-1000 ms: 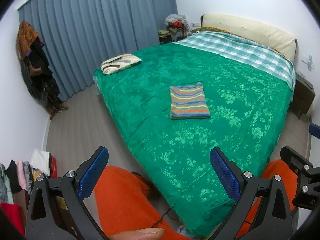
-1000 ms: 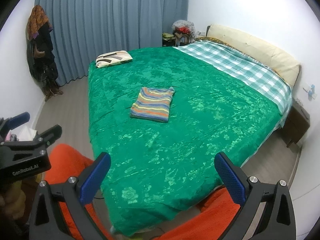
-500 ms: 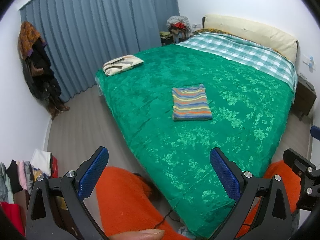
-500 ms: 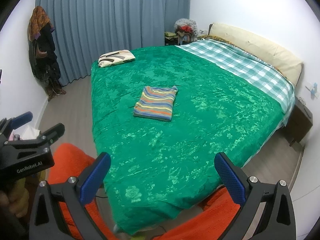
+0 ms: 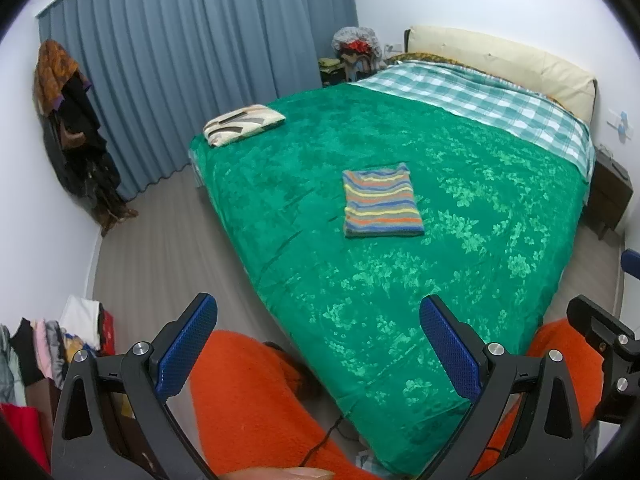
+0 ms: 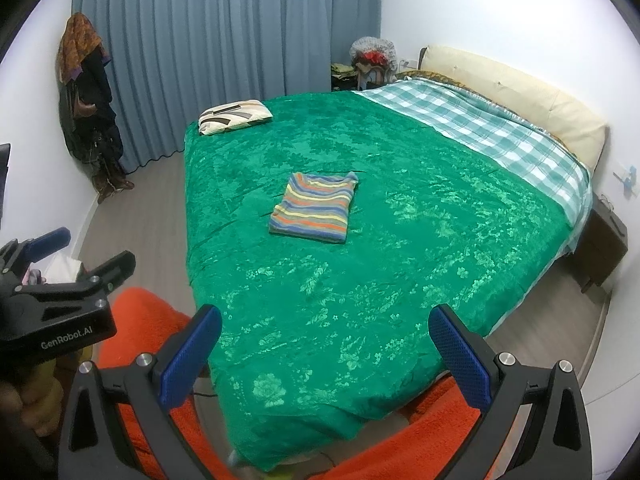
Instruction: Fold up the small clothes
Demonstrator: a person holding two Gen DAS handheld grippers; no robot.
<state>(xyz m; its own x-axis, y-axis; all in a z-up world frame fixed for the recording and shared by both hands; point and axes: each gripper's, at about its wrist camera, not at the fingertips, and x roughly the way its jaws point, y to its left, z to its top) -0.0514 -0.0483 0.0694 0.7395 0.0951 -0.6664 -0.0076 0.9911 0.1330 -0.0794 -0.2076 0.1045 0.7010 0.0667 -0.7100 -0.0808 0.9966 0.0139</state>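
Note:
A striped garment [image 5: 380, 200] [image 6: 316, 208], folded into a neat rectangle, lies flat on the green bedspread [image 5: 400, 280] [image 6: 360, 280] in the middle of the bed. My left gripper [image 5: 316, 332] is open and holds nothing, well back from the bed's near corner. My right gripper [image 6: 324, 340] is also open and holds nothing, above the near end of the bed. The left gripper's body [image 6: 52, 312] shows at the left edge of the right wrist view. Both grippers are far from the garment.
A patterned pillow [image 5: 242, 124] lies at the bed's far left corner. Checked sheet [image 5: 480, 100] and cream headboard cushion [image 5: 500, 60] are at the far end. Orange-clad legs [image 5: 256, 400] are below the grippers. A clothes pile [image 5: 48, 344] sits on the floor left. Blue curtains [image 5: 180, 80] hang behind.
Both grippers have drawn slightly back and up from the bed, so the folded garment sits a little farther away. Both stayed open.

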